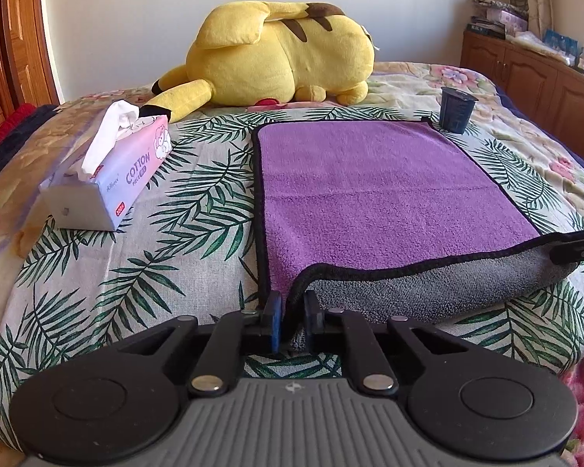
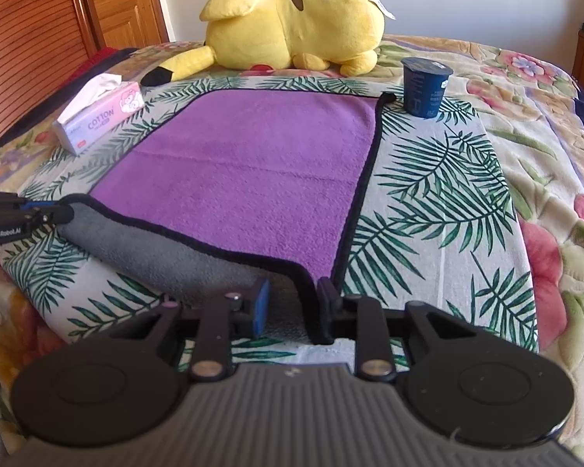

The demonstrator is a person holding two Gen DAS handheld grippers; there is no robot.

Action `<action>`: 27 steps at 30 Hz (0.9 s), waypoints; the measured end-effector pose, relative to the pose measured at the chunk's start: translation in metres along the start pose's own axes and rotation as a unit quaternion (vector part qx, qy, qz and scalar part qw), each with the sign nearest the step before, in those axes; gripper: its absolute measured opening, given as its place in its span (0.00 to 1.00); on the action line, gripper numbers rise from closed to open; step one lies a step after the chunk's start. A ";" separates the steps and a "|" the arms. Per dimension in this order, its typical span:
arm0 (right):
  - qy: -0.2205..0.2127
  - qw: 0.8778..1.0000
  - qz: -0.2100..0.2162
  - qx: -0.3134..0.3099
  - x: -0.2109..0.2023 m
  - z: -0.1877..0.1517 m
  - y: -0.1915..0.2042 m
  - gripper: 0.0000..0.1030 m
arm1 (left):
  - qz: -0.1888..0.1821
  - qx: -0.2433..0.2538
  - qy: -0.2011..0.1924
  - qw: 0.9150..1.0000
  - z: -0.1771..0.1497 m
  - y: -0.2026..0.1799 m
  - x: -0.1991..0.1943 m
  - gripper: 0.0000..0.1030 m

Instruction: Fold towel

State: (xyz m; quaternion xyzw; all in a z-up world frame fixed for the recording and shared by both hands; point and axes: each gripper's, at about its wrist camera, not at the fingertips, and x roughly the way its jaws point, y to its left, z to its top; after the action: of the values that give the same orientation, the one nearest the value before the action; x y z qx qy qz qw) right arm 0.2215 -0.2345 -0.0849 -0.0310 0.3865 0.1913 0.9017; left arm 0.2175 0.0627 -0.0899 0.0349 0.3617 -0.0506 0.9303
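On bed (image 1: pixel 198 241), purple towel (image 1: pixel 370 194) lay flat; left tongs (image 1: pixel 291 319) and right tongs (image 2: pixel 292 307) each pinched near corner, edge lifted. First fold underway; next probably carry edge toward far side evenly.

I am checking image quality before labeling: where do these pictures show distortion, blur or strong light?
Left wrist view: fisheye bends the bed's far edge and the towel border; dark corners; sunlit cabinet at right; focus is fairly sharp. Right wrist view: same bending; the gripper body near the lens is soft; the plush is brightly lit, not blown out.
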 end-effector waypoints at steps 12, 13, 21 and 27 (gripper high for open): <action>0.002 1.000 0.003 -0.001 0.001 -0.001 -0.001 0.08 | -0.005 0.000 -0.009 1.000 0.001 -0.001 -0.003 0.00; 0.001 1.000 0.003 0.000 0.001 -0.001 -0.001 0.06 | -0.006 0.000 -0.011 1.000 0.001 -0.001 -0.004 0.00; -0.016 1.000 0.006 0.006 -0.003 0.001 -0.002 0.05 | -0.010 -0.002 -0.028 1.000 0.005 -0.002 -0.011 0.00; -0.028 1.000 0.004 0.006 -0.006 0.002 -0.002 0.05 | -0.011 -0.005 -0.037 0.999 0.007 -0.002 -0.015 0.00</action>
State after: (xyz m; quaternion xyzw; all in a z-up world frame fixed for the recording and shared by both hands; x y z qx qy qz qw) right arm 0.2199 -0.2376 -0.0798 -0.0184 0.3627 0.1931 0.9115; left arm 0.2112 0.0610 -0.0749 0.0243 0.3279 -0.0602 0.9425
